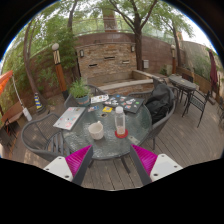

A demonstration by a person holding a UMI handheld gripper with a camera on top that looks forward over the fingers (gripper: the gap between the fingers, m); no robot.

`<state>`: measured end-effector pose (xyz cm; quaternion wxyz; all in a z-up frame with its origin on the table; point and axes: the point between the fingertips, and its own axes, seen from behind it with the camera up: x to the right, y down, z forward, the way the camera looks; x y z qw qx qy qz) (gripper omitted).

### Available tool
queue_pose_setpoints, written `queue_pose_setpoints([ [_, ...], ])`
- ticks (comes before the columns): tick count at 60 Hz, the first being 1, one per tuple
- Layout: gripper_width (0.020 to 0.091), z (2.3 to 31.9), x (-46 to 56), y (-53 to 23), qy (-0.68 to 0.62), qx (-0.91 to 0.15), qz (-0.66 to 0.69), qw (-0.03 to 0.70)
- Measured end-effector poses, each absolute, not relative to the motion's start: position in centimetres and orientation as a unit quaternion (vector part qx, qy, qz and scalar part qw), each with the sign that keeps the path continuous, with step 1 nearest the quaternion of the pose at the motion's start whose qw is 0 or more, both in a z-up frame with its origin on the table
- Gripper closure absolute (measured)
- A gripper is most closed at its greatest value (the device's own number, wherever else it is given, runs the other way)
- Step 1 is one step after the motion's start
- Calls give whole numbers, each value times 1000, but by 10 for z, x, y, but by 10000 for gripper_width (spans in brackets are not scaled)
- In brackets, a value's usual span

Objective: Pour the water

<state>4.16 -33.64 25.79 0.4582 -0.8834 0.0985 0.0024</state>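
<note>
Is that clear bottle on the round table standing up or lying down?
Upright. The clear plastic bottle stands on the round glass table, untouched beyond the open gripper.

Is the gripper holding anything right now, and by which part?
Nothing. The hand-held gripper is open, and the bottle and cup stand on the table beyond it.

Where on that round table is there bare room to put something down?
Bare glass lies at the table's near edge, between the claw and the cup and bottle. The far half is crowded with a plant and papers.
</note>
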Motion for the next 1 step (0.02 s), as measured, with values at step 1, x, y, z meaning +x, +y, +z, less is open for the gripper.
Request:
queue_pose_setpoints([
  [1, 267, 262, 42, -340, 99, -883, 5, 459],
])
